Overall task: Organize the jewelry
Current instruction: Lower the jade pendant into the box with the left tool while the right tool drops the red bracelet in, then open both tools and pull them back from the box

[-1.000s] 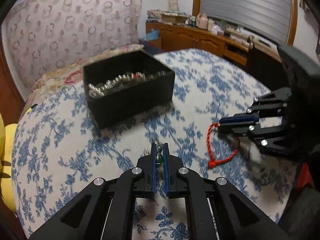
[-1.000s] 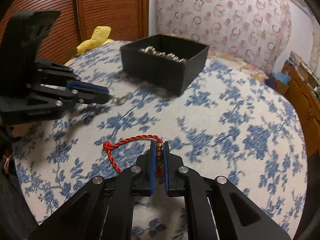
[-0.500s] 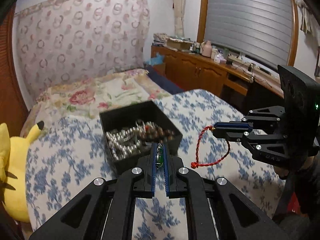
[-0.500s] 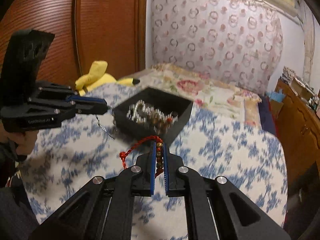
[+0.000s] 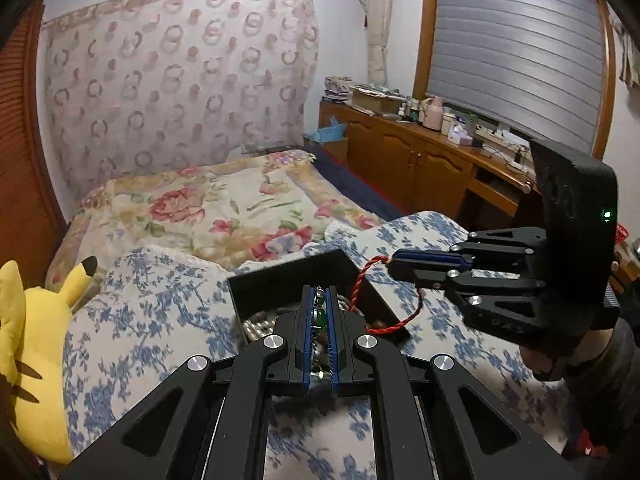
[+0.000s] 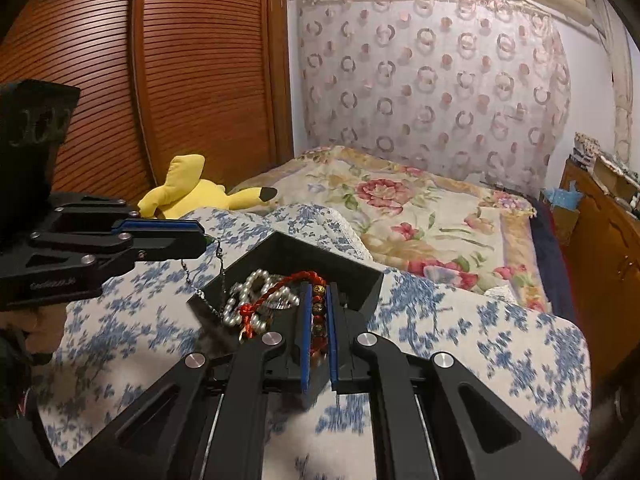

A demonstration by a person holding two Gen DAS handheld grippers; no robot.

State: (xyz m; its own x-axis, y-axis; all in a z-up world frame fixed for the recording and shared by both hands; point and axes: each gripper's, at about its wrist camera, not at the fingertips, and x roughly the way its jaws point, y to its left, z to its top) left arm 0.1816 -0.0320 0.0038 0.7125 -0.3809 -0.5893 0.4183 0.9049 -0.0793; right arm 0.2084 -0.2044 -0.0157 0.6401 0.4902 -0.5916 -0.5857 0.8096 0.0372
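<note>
The left gripper (image 5: 319, 306) fingers (image 5: 307, 320) are pinching nearly shut on a green pendant (image 5: 319, 317), whose thin chain (image 6: 218, 270) is dangling over the left edge of the black box (image 5: 280, 280). To the right, the right gripper (image 6: 319, 308) is clamping just as narrowly on the beaded stretch of a red cord bracelet (image 6: 280, 285), its loop hanging over the box's right side. Both pieces are hovering above the box, which is sitting on the blue-flowered cover (image 6: 500, 336) and already holding pearls (image 6: 248, 292) and other beads. Judging by this, sorting is well under way: two pieces are lifted and nearly delivered, and what is remaining is letting them go inside the box. No loose jewelry is showing on the cover
</note>
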